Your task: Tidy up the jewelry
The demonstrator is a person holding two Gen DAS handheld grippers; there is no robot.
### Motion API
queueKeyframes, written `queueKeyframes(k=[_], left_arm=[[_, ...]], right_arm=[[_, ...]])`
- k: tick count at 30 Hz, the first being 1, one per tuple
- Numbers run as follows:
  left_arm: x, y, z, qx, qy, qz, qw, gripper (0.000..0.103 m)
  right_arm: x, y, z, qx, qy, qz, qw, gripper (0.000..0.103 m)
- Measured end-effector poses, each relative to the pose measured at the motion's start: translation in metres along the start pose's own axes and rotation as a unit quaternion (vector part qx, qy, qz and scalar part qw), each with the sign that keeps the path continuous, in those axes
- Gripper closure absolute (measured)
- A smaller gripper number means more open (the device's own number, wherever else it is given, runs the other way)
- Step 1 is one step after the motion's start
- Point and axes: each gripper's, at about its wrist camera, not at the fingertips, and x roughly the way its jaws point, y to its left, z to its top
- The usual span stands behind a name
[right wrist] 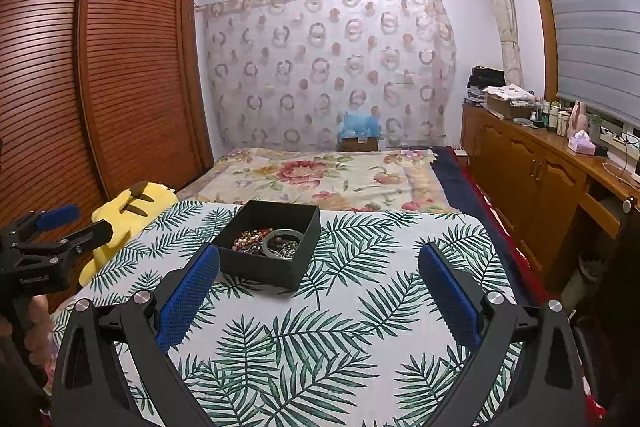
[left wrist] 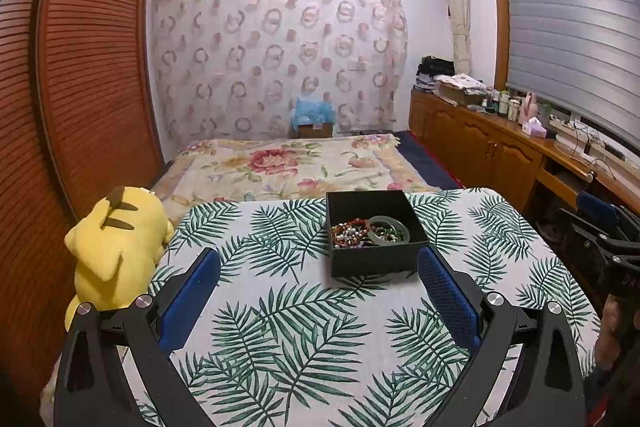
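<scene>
A black box (left wrist: 376,239) sits on the leaf-print tablecloth (left wrist: 280,327). Inside it, beaded bracelets (left wrist: 350,231) lie on the left and a green bangle (left wrist: 389,229) on the right, touching. The left gripper (left wrist: 320,287) is near the box, spread wide, holding nothing. The right gripper (right wrist: 320,287) is beside the box, also wide and holding nothing.

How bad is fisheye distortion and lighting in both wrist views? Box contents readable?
Left wrist: strong barrel bend on the wardrobe, dark vignette corners, even indoor light, no glare. The black box is sharp and its beaded bracelets are readable. Right wrist: same bending; the box interior is darker and its beads less distinct.
</scene>
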Motion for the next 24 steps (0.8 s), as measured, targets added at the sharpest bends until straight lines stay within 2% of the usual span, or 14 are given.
queueKeyframes(k=[24], left_arm=[[-0.0085, -0.0038, 0.0038, -0.001, -0.009, -0.004, 1.0, 0.008]], right_arm=[[0.001, 0.0015, -0.0003, 0.0, 0.002, -0.001, 1.0, 0.003]])
